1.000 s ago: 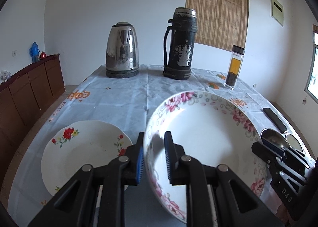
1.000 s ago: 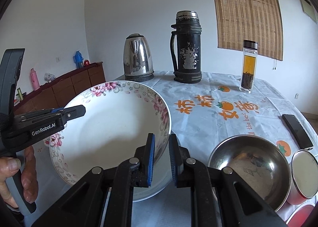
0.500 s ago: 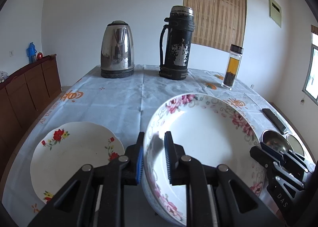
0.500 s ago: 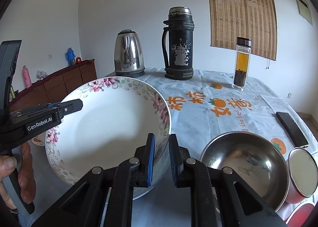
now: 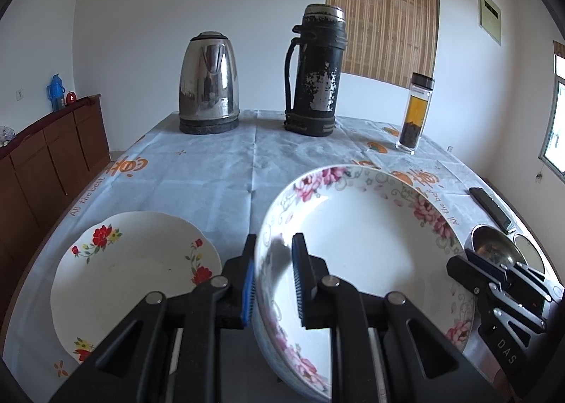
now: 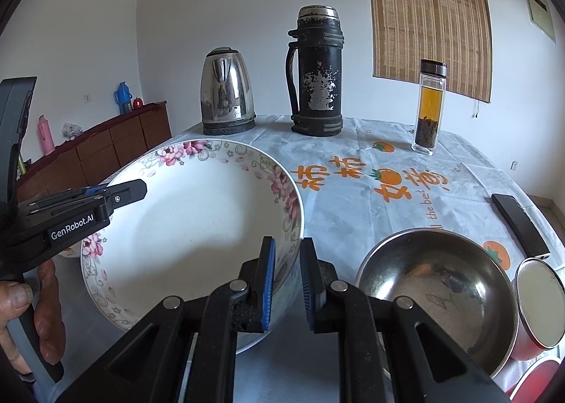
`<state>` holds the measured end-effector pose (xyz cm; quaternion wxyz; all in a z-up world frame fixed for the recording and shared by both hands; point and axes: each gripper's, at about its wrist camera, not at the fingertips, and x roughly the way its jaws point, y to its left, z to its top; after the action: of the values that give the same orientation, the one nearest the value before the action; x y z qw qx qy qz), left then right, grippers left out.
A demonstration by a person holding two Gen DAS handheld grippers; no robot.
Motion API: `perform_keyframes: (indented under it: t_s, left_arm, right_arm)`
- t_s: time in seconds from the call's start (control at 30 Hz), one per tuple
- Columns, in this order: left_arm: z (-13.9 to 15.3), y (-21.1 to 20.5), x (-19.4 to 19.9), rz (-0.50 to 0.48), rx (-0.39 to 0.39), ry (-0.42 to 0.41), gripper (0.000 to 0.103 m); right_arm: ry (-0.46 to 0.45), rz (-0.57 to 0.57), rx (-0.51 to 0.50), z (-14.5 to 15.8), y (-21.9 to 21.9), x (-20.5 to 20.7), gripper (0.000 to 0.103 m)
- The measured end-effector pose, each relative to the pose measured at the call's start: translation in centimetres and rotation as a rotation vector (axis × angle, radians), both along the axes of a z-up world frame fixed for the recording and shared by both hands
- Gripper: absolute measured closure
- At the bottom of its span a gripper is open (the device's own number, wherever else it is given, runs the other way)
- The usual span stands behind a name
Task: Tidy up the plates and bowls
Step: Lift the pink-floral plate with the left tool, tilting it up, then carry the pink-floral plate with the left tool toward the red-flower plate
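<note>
A large white bowl with pink flowers (image 5: pixel 367 244) is held above the table by both grippers. My left gripper (image 5: pixel 273 279) is shut on its left rim, one finger inside and one outside. My right gripper (image 6: pixel 286 284) is shut on its right rim (image 6: pixel 293 223) the same way. A white plate with red flowers (image 5: pixel 130 272) lies on the table to the left of the bowl. A steel bowl (image 6: pixel 438 290) stands on the table to the right of it.
A steel kettle (image 5: pixel 208 83), a black thermos (image 5: pixel 316 71) and a glass tea bottle (image 5: pixel 416 113) stand at the far side of the table. A black remote (image 6: pixel 519 223) and a red-walled cup (image 6: pixel 538 311) lie at the right. A wooden sideboard (image 5: pixel 46 163) stands left.
The bowl, held by both grippers, has moved a little toward me and sits lower in both views. The grip is unchanged.
</note>
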<state>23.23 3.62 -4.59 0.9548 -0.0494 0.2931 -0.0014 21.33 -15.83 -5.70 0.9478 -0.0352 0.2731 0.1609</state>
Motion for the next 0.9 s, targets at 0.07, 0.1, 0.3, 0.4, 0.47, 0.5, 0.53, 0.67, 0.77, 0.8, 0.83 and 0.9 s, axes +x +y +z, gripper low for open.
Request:
perform_keyframes:
  t_s: [0.07,0.1,0.3,0.4,0.47,0.5,0.53,0.67,0.77,0.8,0.83,0.9]
  left_arm:
    - [-0.1,0.0,0.1,0.001,-0.001,0.004,0.088]
    - [-0.1,0.0,0.1,0.0,-0.001,0.005,0.088]
    - [-0.2,-0.2,0.0,-0.01,0.006,0.007,0.088]
    - [-0.3,0.0,0.2,-0.012,-0.003,0.019,0.088]
    - [-0.2,0.1,0.1,-0.011,-0.003,0.015,0.088]
    - [-0.1,0.1,0.0,-0.01,-0.001,0.011,0.087]
    - [-0.1,0.1,0.0,-0.01,0.0,0.011,0.088]
    - [-0.6,0.0,0.5,-0.011,0.008,0.033,0.088]
    - [-1.1,0.1,0.9,-0.013,-0.003,0.061,0.088]
    - [-1.2,0.2,1.1,-0.014,-0.011,0.068,0.088]
    - [-1.3,0.3,1.1,-0.015,-0.017,0.073,0.088]
    - [-1.4,0.3,1.1,-0.013,-0.016,0.074,0.088]
  right_arm:
    - [0.014,0.005,-0.002,-0.1,0.1,0.2,0.087]
    - [0.021,0.007,-0.001,-0.2,0.0,0.3,0.087]
    - [0.042,0.002,0.016,-0.4,-0.2,0.6,0.087]
    - [0.05,0.002,0.018,-0.5,-0.2,0.7,0.087]
    - [0.049,0.004,0.012,-0.5,-0.1,0.7,0.087]
    - [0.047,0.006,0.007,-0.5,0.0,0.6,0.087]
    - [0.045,0.008,0.003,-0.5,0.0,0.6,0.087]
    - [0.05,0.008,0.002,-0.6,0.0,0.7,0.087]
    - [0.061,0.006,0.004,-0.6,-0.1,0.8,0.087]
    - [0.065,0.006,0.004,-0.7,-0.1,0.9,0.087]
    - [0.069,0.005,0.004,-0.7,0.0,0.9,0.087]
    - [0.074,0.006,0.001,-0.8,0.1,1.0,0.087]
